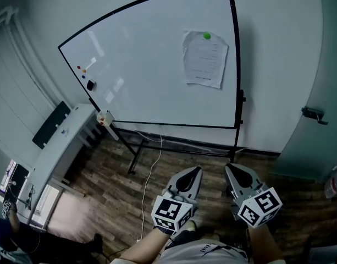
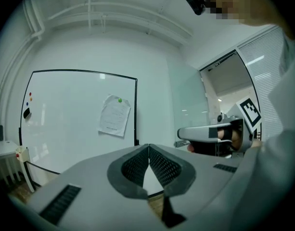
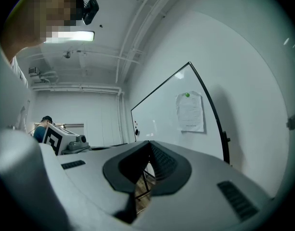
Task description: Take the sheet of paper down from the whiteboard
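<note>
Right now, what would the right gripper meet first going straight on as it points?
Probably the whiteboard, on bare surface left of the paper; the right gripper has nothing nearer ahead, though depth is unclear.

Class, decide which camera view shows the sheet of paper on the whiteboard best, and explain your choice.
The head view: the sheet of paper appears largest there, pinned by a green magnet near the whiteboard's right edge. The left gripper view shows it smaller; the right gripper view, smaller and obliquely.
</note>
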The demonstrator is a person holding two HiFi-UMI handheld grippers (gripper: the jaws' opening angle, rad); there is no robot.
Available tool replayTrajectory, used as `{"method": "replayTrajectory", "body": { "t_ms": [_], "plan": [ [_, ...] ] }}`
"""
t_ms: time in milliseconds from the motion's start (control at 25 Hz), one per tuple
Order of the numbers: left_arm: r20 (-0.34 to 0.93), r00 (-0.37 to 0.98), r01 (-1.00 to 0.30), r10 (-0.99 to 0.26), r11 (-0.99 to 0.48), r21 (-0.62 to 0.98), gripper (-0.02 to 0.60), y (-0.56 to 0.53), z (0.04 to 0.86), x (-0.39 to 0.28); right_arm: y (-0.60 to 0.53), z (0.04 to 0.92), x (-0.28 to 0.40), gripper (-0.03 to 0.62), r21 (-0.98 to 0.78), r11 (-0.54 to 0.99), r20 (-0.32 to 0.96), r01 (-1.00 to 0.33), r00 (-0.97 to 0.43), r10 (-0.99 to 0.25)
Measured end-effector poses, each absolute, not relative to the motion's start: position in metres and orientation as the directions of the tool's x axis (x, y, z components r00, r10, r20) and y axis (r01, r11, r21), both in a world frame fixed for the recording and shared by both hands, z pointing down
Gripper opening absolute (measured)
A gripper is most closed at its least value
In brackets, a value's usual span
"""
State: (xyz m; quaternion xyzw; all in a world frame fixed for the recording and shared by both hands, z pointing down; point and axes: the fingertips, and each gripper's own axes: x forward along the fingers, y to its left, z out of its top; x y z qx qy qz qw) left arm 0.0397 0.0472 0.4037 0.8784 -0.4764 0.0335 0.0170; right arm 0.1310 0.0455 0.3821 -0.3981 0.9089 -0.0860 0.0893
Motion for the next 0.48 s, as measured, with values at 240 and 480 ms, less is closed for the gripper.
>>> {"method": "replayTrajectory", "body": {
  "t_ms": [240, 480],
  "plan": [
    [0.064, 0.547, -0.836, -0.835, -0.548, -0.001, 0.014, 0.016, 0.41, 0.028, 0.018, 0.39, 0.114, 0.014, -0.216, 0.668, -0.069, -0.713, -0.671, -0.738],
    [0.04, 0.581, -0.813, -0.813, -0.582, 0.001, 0.014, -0.041, 0.406, 0.008, -0.033, 0.382, 0.087, 0.014, -0.168, 0.645, -0.061, -0.745, -0.646, -0.761]
  ]
}}
